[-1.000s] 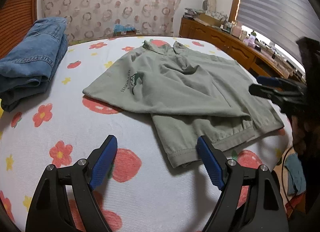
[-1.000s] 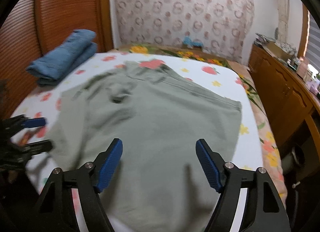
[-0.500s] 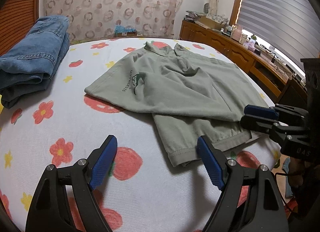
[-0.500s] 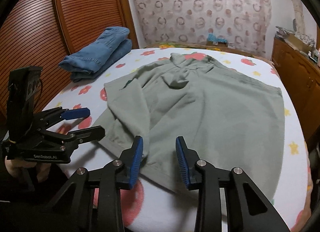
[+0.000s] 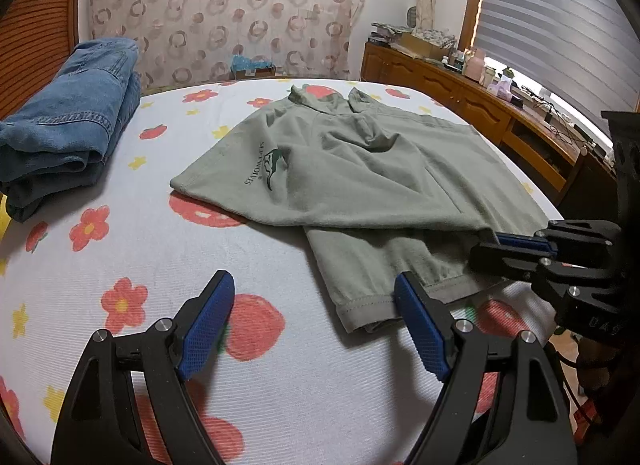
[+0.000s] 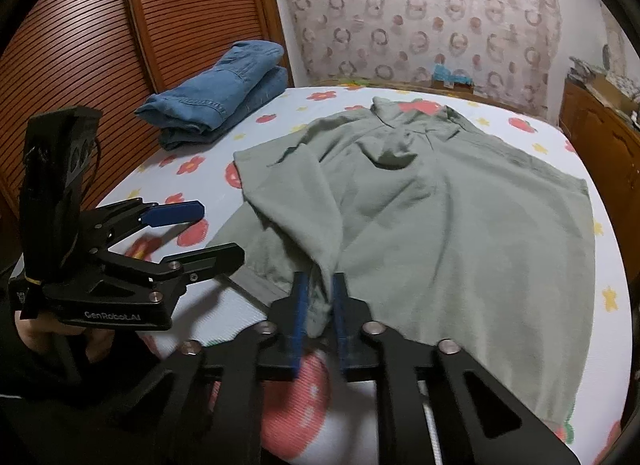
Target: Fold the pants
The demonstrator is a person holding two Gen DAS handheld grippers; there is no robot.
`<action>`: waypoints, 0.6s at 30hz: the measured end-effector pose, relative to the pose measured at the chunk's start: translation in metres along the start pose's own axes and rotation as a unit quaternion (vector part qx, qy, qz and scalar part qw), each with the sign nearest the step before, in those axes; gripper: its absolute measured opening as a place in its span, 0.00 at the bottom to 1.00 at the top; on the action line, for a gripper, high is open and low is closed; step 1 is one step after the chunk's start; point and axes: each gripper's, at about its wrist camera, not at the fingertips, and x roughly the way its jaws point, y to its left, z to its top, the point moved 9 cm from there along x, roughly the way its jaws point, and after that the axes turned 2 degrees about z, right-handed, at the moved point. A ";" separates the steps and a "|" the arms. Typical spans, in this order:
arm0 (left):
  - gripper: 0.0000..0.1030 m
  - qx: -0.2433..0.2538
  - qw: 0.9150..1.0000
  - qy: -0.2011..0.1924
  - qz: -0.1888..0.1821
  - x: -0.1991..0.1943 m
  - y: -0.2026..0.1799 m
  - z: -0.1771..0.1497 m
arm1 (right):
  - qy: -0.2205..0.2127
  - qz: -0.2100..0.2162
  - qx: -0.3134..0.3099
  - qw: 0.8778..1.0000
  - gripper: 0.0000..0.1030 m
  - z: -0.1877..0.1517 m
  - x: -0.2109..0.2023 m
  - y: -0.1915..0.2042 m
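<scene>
A sage-green garment with a dark printed logo lies spread on the bed, one side folded over its middle. In the right wrist view the garment fills the centre. My right gripper is at its near edge, jaws closing tight, pads pressing a bunched fold of the cloth. From the left wrist view the right gripper comes in from the right at the fold's end. My left gripper hovers open over the sheet beside the hem corner, nothing between its fingers. The right wrist view shows the left gripper held in a hand.
Folded blue jeans are stacked at the bed's far left corner. The flower-print sheet covers the bed. A wooden dresser with clutter runs along the right wall; a louvred wooden door stands at the left.
My right gripper came down to the garment's near edge and went from wide open to shut on a fold of it. The left gripper stayed where it was, still open.
</scene>
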 end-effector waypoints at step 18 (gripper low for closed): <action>0.80 -0.015 0.999 -0.024 -0.019 -0.022 -0.011 0.013 | -0.093 -0.057 0.002 0.994 0.04 0.023 -0.071 -0.022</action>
